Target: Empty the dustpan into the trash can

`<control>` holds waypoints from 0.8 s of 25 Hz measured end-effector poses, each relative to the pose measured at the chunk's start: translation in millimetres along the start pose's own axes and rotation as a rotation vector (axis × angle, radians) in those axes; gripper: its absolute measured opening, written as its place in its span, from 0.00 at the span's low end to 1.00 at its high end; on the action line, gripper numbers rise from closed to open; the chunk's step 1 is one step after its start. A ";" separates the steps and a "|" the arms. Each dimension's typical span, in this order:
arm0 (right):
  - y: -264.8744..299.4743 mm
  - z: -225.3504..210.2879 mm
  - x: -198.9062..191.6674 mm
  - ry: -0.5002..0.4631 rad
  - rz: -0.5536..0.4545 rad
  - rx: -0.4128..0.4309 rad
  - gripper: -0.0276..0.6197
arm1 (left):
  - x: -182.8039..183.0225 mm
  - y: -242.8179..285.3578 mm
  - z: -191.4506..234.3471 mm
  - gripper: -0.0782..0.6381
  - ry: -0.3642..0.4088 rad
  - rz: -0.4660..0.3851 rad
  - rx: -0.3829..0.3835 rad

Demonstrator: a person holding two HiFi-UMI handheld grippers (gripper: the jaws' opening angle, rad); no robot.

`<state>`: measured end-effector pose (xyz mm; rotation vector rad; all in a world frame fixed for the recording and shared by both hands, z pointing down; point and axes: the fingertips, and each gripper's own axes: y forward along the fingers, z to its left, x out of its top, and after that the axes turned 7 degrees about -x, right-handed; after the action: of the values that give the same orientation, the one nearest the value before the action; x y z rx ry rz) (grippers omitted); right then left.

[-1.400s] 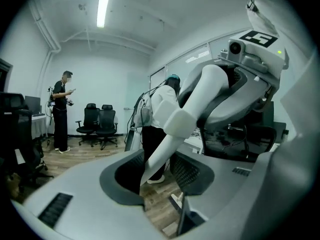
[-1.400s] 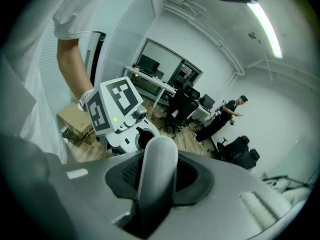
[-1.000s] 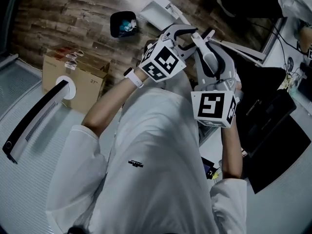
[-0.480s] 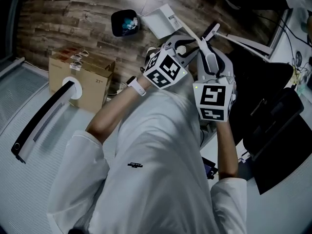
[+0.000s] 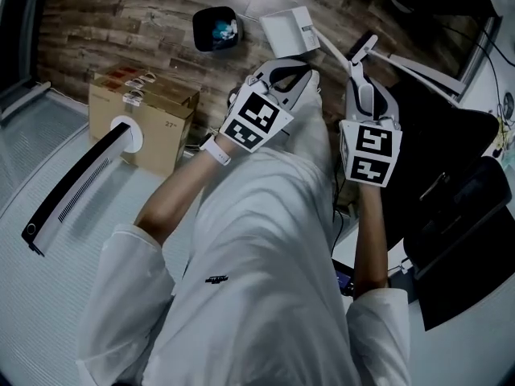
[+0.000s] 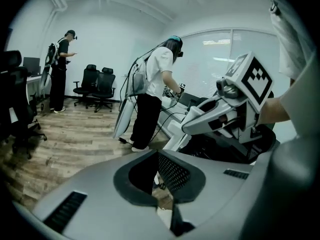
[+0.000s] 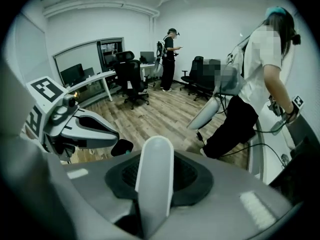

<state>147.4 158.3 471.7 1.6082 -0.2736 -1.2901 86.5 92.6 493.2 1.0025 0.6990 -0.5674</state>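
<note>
On the wood floor, in the head view, a white long-handled dustpan point(image 5: 288, 29) stands just right of a small black trash can point(image 5: 215, 29) that holds some litter. Its thin handle point(image 5: 331, 52) runs back to my right gripper point(image 5: 359, 77), which is shut on it. In the right gripper view the rounded white handle point(image 7: 154, 181) sticks up between the jaws, and the trash can point(image 7: 121, 147) shows beyond. My left gripper point(image 5: 304, 72) hangs left of the handle, apart from it. Its jaws are shut together on nothing point(image 6: 160, 183).
A cardboard box point(image 5: 145, 112) and a long white-and-black appliance point(image 5: 72, 185) lie on the left. A dark desk point(image 5: 451, 175) runs along the right. Another person point(image 6: 150, 89) stands at a desk nearby, one more point(image 6: 60, 69) farther back beside office chairs point(image 6: 97, 86).
Both grippers have sunk toward the floor. The left jaws, open a second ago, have closed. The right gripper has rolled with the handle in it.
</note>
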 end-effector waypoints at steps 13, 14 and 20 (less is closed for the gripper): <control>85.7 -58.3 -40.0 0.127 0.125 -0.088 0.23 | 7.6 -20.4 7.6 0.12 -0.069 -0.040 0.123; 91.7 -63.0 -42.7 0.146 0.137 -0.097 0.23 | 7.6 -21.3 9.0 0.12 -0.069 -0.043 0.135; 117.9 -78.7 -64.0 0.226 0.205 -0.132 0.23 | 6.3 -25.5 15.8 0.12 -0.081 -0.046 0.179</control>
<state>232.9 191.9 597.3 1.5539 -0.2027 -0.9430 76.7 66.7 480.0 1.1254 0.6080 -0.7162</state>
